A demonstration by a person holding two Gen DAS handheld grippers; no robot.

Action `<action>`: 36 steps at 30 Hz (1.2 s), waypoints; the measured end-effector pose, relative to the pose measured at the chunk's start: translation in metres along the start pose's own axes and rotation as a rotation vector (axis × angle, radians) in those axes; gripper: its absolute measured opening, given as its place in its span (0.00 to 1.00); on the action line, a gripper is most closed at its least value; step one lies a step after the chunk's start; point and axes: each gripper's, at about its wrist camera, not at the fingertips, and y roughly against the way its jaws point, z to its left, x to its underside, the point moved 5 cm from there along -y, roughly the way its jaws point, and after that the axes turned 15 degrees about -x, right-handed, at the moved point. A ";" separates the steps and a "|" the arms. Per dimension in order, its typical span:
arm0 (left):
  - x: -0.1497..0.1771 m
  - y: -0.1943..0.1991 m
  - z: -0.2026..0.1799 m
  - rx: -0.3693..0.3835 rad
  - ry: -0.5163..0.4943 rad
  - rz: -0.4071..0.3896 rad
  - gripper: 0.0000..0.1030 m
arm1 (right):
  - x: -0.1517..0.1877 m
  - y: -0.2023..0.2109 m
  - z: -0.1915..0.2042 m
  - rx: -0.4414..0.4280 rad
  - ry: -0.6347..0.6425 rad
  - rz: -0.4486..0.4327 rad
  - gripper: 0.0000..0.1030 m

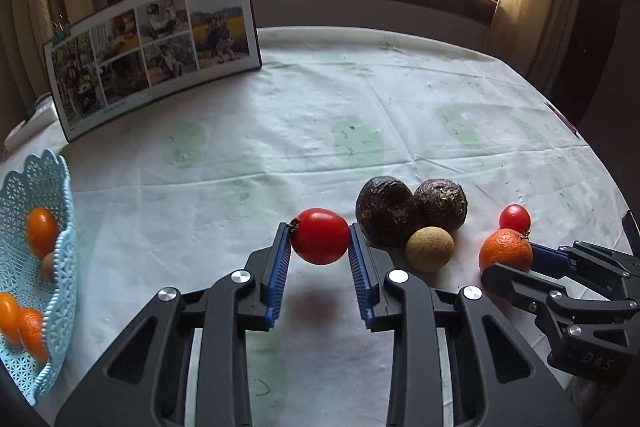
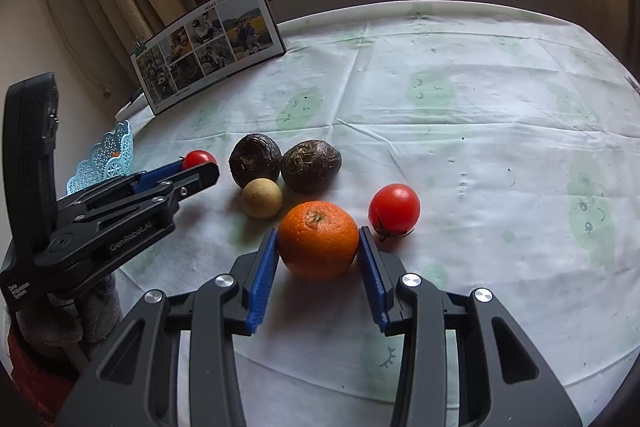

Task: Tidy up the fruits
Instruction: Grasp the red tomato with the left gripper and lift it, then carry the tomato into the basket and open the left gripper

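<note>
Two grippers each hold fruit: the left gripper (image 1: pixel 320 251) has its blue fingers (image 1: pixel 279 277) clamped on a red tomato (image 1: pixel 320 236), lifted off the surface (image 1: pixel 280 131) judging by the shadow beneath, likely bound for the blue basket (image 1: pixel 60 267) at the frame's left edge, where orange fruits already lie. The right gripper (image 2: pixel 318 259) closes its fingers on an orange (image 2: pixel 318 239) resting low centre. Two dark wrinkled fruits (image 2: pixel 286 163), a tan ball-like fruit (image 2: pixel 262 198) and a second tomato (image 2: pixel 394 207) crowd close around.
</note>
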 end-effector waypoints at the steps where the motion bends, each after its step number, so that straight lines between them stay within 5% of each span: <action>1: 0.000 0.003 0.001 -0.009 0.003 -0.011 0.29 | 0.000 0.000 0.000 -0.001 0.000 -0.002 0.39; 18: -0.005 0.053 0.069 -0.243 0.148 -0.148 0.29 | -0.002 0.010 0.009 -0.039 0.018 -0.051 0.39; 36: 0.023 0.076 0.161 -0.436 0.325 -0.129 0.29 | -0.002 0.010 0.009 -0.039 0.017 -0.050 0.39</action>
